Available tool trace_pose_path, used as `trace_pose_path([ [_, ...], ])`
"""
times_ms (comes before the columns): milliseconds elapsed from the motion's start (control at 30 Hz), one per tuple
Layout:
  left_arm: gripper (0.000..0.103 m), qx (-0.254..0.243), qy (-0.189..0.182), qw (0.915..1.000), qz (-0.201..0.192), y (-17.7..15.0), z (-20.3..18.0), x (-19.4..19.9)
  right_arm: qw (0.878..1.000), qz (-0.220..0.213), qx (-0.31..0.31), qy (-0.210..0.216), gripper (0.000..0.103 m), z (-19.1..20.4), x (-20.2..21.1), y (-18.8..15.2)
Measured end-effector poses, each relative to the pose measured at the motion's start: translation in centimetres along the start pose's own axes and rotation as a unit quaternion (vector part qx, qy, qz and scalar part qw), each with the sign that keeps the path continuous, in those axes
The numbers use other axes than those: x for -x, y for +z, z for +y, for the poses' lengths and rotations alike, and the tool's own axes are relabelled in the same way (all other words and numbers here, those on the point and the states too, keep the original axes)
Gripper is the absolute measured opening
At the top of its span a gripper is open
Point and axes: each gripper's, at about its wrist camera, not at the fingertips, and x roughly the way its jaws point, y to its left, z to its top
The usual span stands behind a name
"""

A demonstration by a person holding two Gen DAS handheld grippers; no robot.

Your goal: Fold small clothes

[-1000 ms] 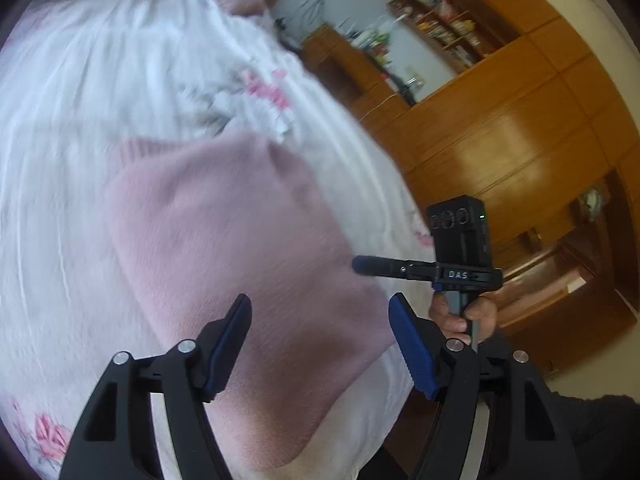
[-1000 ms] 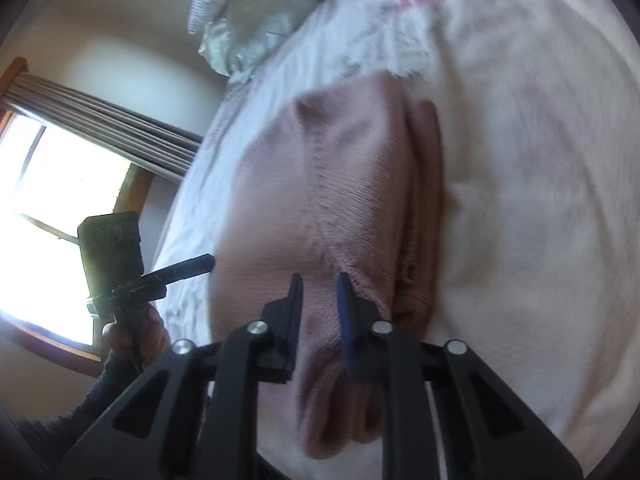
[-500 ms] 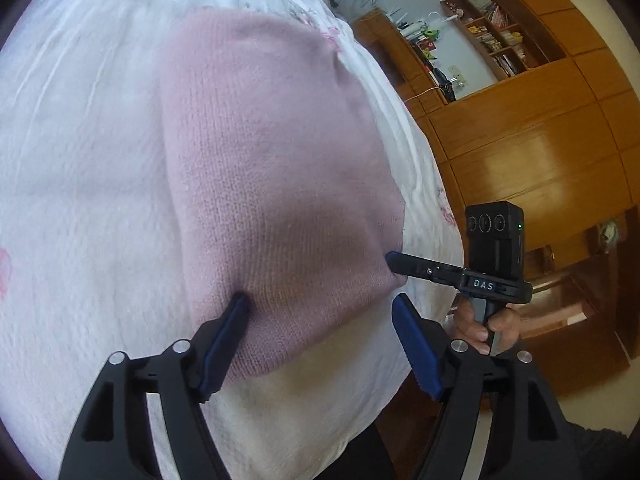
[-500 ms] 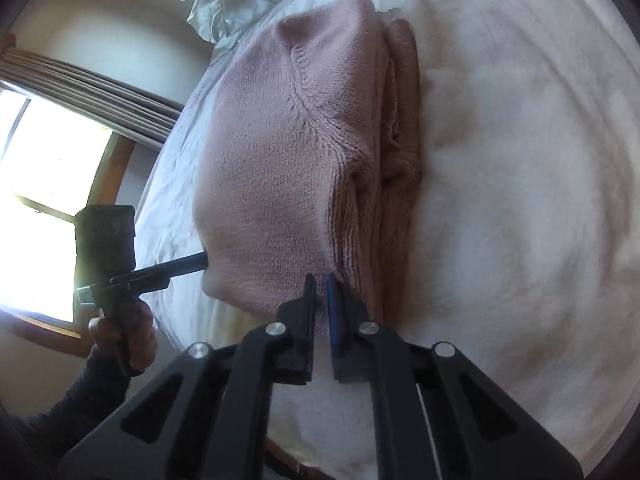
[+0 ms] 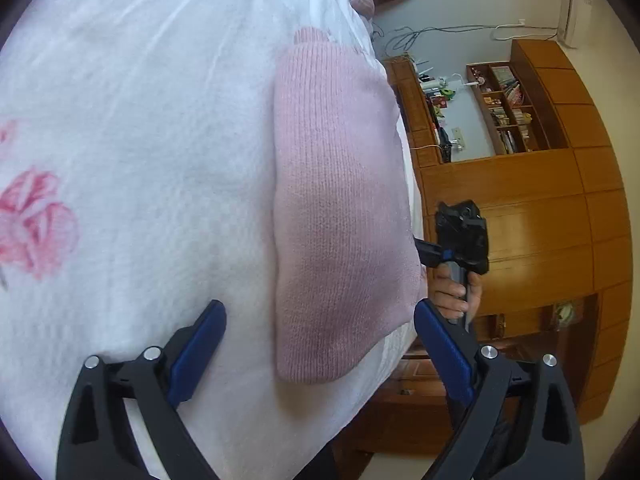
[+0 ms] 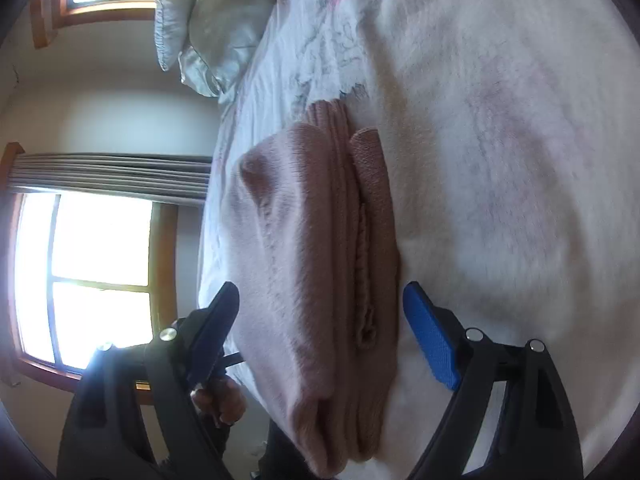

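Bedspread [image 5: 140, 140] under folded pink sweater [image 5: 340, 216]

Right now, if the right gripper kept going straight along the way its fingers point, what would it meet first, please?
Most likely the folded pink sweater: it lies directly between the open fingers of the right gripper, on the white bedspread. How far above it the gripper sits is unclear.

I am in a bedroom: a bed [image 5: 140, 140] below me, pillows [image 6: 212, 24] at eleven o'clock, wooden closets [image 5: 540, 220] at three o'clock.
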Motion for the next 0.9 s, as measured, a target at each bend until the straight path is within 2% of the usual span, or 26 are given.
trace_pose_path([
  [100,0.095,0.0,-0.029,0.9995,0.01,0.7,0.3,-1.4,0.999,0.021,0.02,-0.014,0.083,0.1,-2.1,1.3],
  [200,0.095,-0.018,-0.037,0.9988,0.026,0.8,0.0,-3.0,0.999,0.024,0.031,-0.008,0.084,0.4,-3.0,2.0],
  [367,0.095,-0.027,-0.057,0.9977,0.027,0.6,-0.8,-5.1,0.998,0.029,0.047,-0.006,0.084,1.1,-4.1,2.7],
  [567,0.094,-0.02,-0.045,0.9985,0.026,0.3,-1.1,-5.3,0.998,0.029,0.05,-0.013,0.083,1.6,-5.0,3.5],
  [600,0.093,-0.018,-0.039,0.9988,0.024,0.3,-1.3,-5.4,0.998,0.024,0.052,-0.018,0.081,1.7,-4.9,3.4],
  [633,0.092,-0.017,-0.029,0.9991,0.024,0.3,-1.8,-5.5,0.998,0.021,0.055,-0.024,0.073,1.8,-4.9,3.2],
  [667,0.084,-0.018,-0.014,0.9994,0.028,0.2,-2.0,-5.8,0.998,0.016,0.056,-0.023,0.059,1.7,-4.8,3.0],
  [700,0.064,-0.014,0.002,0.9994,0.032,0.1,-1.6,-5.6,0.998,0.014,0.054,-0.015,0.056,1.6,-4.8,2.8],
  [767,0.05,-0.001,0.015,0.9995,0.029,0.2,-1.1,-5.3,0.998,0.001,0.054,-0.015,0.051,1.5,-4.5,2.6],
  [800,0.044,-0.003,0.027,0.9992,0.028,0.1,-1.1,-5.0,0.998,-0.005,0.056,-0.016,0.05,1.6,-4.4,2.3],
  [900,0.038,-0.021,0.061,0.9977,0.018,-0.2,-2.7,-4.3,0.998,-0.023,0.063,-0.019,0.046,2.4,-3.9,1.7],
])
